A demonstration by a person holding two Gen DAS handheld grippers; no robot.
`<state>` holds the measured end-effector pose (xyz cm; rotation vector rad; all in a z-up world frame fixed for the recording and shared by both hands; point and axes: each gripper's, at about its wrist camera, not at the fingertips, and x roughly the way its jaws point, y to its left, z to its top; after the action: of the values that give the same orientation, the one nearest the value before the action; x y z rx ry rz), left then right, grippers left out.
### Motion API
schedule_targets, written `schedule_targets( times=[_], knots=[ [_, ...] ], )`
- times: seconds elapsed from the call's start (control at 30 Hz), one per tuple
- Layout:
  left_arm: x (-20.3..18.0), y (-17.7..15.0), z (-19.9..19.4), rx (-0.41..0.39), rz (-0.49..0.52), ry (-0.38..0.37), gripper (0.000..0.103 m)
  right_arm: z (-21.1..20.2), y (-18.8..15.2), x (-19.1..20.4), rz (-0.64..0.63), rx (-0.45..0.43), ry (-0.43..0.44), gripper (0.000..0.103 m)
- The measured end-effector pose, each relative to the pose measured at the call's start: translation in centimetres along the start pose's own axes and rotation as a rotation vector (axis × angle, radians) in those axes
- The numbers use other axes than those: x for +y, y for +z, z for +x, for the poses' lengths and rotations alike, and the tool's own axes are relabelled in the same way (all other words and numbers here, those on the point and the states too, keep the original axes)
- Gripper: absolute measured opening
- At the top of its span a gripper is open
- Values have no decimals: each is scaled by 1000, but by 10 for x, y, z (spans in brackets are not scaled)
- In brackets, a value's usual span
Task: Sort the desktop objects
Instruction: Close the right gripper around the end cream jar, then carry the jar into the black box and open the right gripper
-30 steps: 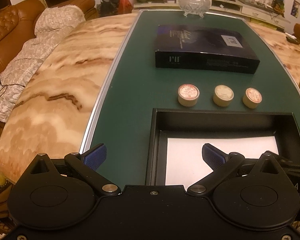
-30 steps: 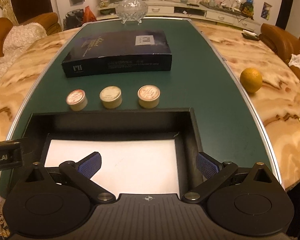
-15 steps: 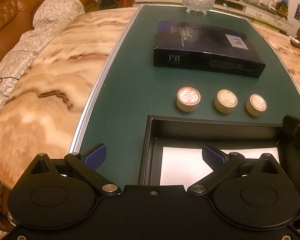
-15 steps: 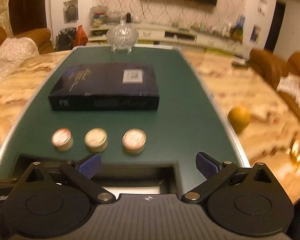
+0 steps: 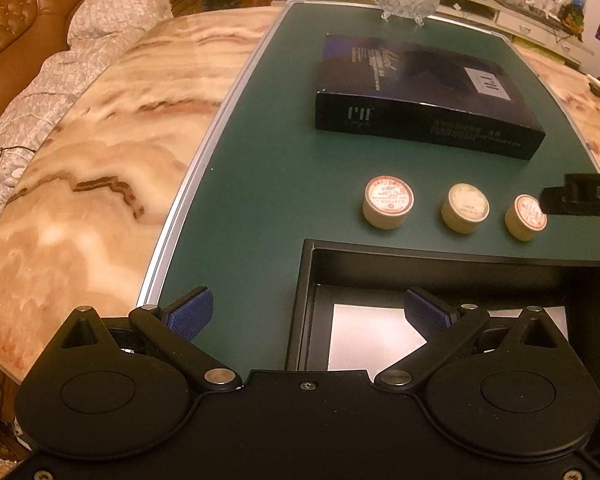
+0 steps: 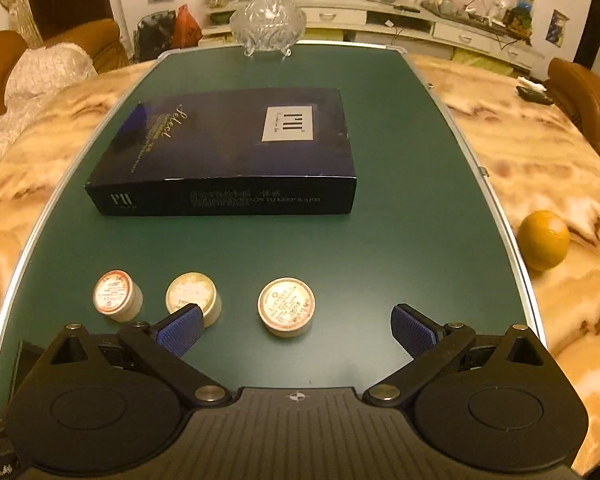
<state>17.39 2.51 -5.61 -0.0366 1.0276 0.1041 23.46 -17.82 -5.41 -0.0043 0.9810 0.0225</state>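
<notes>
Three small round cream tins stand in a row on the green mat point(image 5: 260, 184): a left tin point(image 5: 388, 202), a middle tin point(image 5: 465, 208) and a right tin point(image 5: 525, 217). In the right wrist view they are the left tin point(image 6: 117, 296), middle tin point(image 6: 193, 299) and right tin point(image 6: 286, 306). An open black box with a white floor point(image 5: 380, 340) lies in front of them. My left gripper point(image 5: 306, 316) is open and empty over the box's left wall. My right gripper point(image 6: 296, 326) is open and empty, with the right tin between its fingers' line.
A dark blue flat box point(image 6: 228, 156) lies behind the tins. A glass lidded bowl point(image 6: 267, 26) stands at the mat's far end. An orange point(image 6: 543, 240) sits on the marble table point(image 6: 540, 168) to the right. Sofas flank the table.
My right gripper has moved forward over the black box to the row of tins and now faces the right tin. My left gripper has shifted slightly left.
</notes>
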Motion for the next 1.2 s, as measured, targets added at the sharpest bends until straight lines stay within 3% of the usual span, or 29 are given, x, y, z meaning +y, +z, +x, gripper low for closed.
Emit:
schedule_targets(
  times=[0.07,0.33,0.87,0.93,1.0,1.2],
  knots=[
    [0,0,2,5,1,1,103,8,2,2,-6,3,-4,100],
    [-4,-3,9,19,14,3,103,35,7,-1,-16,54,20,73],
    [-6,-7,14,34,23,15,103,59,9,3,-37,96,47,60],
    [-6,-7,14,37,26,15,103,62,10,4,-39,102,44,49],
    [-6,-8,15,40,27,16,103,63,10,4,-39,107,46,45],
    [-6,-11,16,45,30,20,103,63,9,4,-40,107,49,45]
  ],
)
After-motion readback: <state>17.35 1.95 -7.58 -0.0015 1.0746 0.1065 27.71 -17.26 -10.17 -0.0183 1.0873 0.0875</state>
